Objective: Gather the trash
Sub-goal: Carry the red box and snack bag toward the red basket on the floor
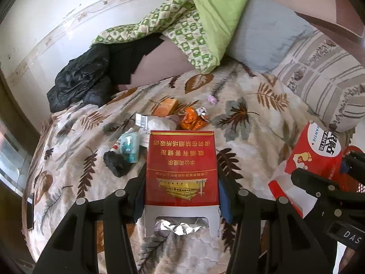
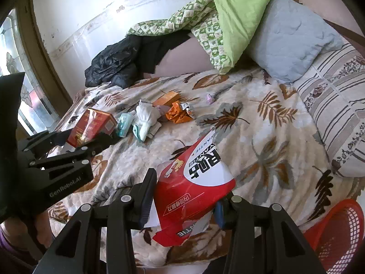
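The left gripper (image 1: pixel 182 182) has its fingers (image 1: pixel 224 196) closed partway against the two sides of a red cigarette pack (image 1: pixel 181 166), which it holds above the leaf-patterned bedspread (image 1: pixel 251 125). The pack's long axis runs straight along the fingers: its torn-open white end, with crumpled foil showing, faces back toward the camera, and its closed red end points away toward the heap of litter farther up the bed. The right gripper (image 2: pixel 183 203) likewise has its fingers (image 2: pixel 146 196) partly closed, pinching a red and white carton (image 2: pixel 194 182) that is flattened and torn; its long axis slants away from the camera up to the right, the white printed end leading, the ripped red end hanging back between the fingers. Both pieces are clear of the bedspread. Left on the bed lie an orange foil wrapper (image 1: pixel 192 119), an orange box (image 1: pixel 165 107), white crumpled tissue (image 2: pixel 147 114), a pale blue packet (image 1: pixel 129 145), a black lump (image 1: pixel 116 162) and a small pink scrap (image 1: pixel 212 99). A red mesh basket (image 2: pixel 337 235) stands beside the bed at lower right.
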The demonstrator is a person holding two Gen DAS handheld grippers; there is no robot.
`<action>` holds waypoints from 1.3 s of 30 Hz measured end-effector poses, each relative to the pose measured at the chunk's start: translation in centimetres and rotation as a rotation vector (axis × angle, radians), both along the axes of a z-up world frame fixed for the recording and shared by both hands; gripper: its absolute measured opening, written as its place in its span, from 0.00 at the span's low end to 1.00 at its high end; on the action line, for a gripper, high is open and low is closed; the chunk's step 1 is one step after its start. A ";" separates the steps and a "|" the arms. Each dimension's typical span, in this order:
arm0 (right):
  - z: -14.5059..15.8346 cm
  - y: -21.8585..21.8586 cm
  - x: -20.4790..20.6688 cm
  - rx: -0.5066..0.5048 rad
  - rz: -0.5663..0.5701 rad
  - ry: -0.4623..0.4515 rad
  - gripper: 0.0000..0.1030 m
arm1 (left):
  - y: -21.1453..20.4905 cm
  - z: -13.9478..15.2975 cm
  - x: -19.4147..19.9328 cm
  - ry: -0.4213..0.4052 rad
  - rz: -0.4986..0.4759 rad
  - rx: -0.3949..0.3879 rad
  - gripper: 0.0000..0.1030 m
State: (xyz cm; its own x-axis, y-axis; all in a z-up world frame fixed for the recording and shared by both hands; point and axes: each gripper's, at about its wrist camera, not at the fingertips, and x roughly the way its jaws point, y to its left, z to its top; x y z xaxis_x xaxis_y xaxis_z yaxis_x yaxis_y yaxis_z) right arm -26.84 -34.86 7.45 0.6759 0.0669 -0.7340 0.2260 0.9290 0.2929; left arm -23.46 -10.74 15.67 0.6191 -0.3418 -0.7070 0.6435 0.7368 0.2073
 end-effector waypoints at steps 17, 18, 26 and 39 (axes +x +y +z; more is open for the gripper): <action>-0.3 -2.5 -2.7 -0.013 -0.076 0.009 0.45 | -2.9 -0.9 -1.6 0.015 -0.077 0.009 0.49; -0.3 -2.7 -2.9 -0.012 -0.084 0.009 0.46 | -3.2 -1.0 -1.7 0.015 -0.086 0.011 0.49; -0.8 -5.6 -5.6 -0.009 -0.185 0.025 0.46 | -6.0 -0.9 -3.7 -0.010 -0.174 0.022 0.49; -1.6 -12.9 -14.8 -0.008 -0.457 0.088 0.46 | -14.7 -0.7 -10.3 0.005 -0.426 0.011 0.49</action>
State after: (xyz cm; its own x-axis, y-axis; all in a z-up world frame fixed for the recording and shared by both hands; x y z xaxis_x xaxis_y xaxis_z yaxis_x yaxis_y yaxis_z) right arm -41.68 -47.74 5.90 0.5697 -0.2286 -0.7894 0.6364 0.7305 0.2477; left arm -33.77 -25.47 14.95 0.4202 -0.5589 -0.7149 0.8912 0.4023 0.2094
